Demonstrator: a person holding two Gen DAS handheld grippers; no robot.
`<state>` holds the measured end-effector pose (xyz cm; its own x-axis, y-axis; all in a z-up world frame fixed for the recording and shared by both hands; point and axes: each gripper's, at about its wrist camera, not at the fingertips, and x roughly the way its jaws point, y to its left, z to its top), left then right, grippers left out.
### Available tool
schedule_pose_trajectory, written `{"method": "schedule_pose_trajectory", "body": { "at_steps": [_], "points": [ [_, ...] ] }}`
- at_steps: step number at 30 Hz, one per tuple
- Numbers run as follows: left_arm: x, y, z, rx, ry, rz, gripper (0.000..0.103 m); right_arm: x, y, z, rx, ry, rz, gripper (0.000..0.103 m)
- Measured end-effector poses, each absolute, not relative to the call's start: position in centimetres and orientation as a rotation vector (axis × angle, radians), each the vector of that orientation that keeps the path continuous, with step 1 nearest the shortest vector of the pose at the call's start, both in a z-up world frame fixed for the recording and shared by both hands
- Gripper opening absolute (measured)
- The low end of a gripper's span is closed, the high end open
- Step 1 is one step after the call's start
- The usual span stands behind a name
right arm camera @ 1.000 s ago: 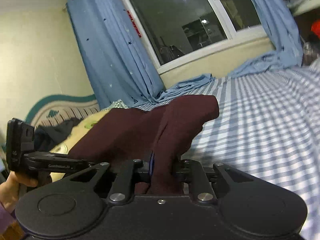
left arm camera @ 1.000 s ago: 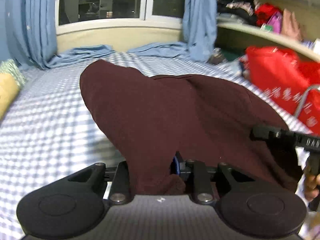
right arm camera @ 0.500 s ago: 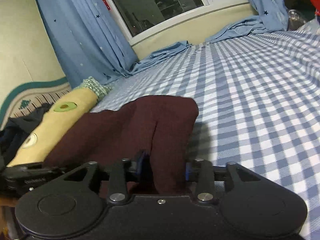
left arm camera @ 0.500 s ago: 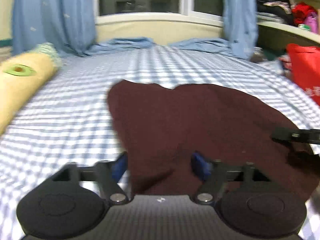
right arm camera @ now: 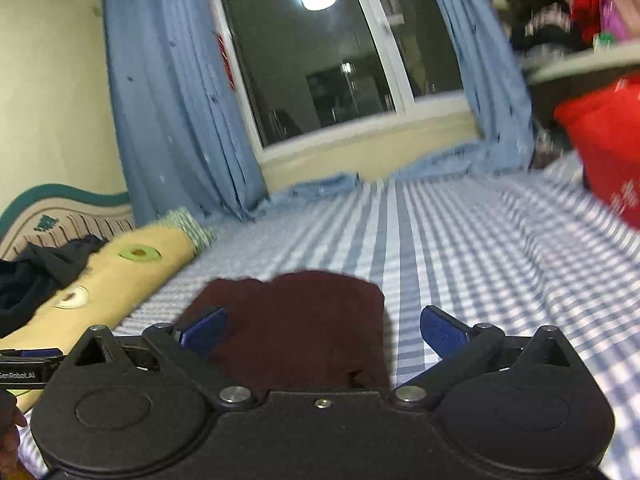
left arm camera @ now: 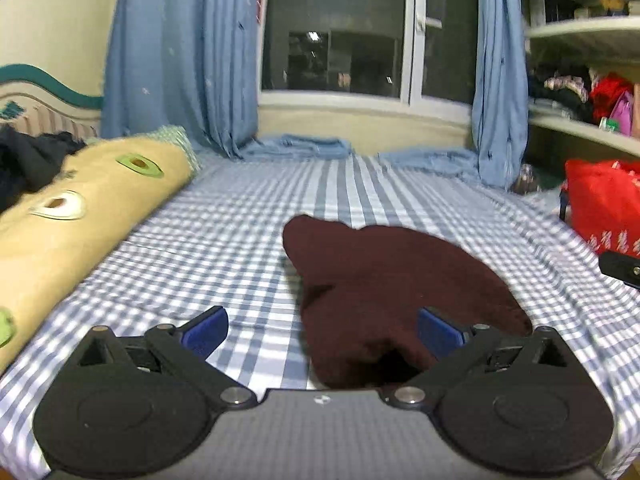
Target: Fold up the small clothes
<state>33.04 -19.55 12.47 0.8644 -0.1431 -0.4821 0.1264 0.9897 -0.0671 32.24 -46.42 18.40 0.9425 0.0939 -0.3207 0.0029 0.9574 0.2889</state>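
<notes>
A dark maroon garment [left arm camera: 392, 280] lies folded on the blue-and-white checked bed [left arm camera: 248, 224]. In the left wrist view it sits in front and to the right of my left gripper [left arm camera: 322, 330], which is open and empty, its right finger over the cloth's near edge. In the right wrist view the garment [right arm camera: 296, 320] lies between the spread fingers of my right gripper [right arm camera: 322, 330], which is open and holds nothing. The right gripper's tip shows at the left view's right edge [left arm camera: 620, 268].
A long yellow avocado-print pillow [left arm camera: 72, 216] lies along the bed's left side, with dark clothes [left arm camera: 24, 160] by the headboard. A red bag [left arm camera: 604, 204] sits at the right, below shelves of clothes. Blue curtains [left arm camera: 180, 60] and a window are at the far end.
Both grippers opened and let go of the maroon garment. It dropped from hanging in the air to lying flat on the bed, and both grippers drew back from it.
</notes>
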Motion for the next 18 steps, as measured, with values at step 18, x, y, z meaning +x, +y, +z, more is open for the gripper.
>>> {"method": "schedule_pose_trajectory", "body": {
  "at_steps": [18],
  "points": [
    [13.3, -17.7, 7.3, -0.043, 0.346, -0.001, 0.102, 11.0, -39.7, 13.6, 0.129, 0.226, -0.040, 0.103]
  ]
}}
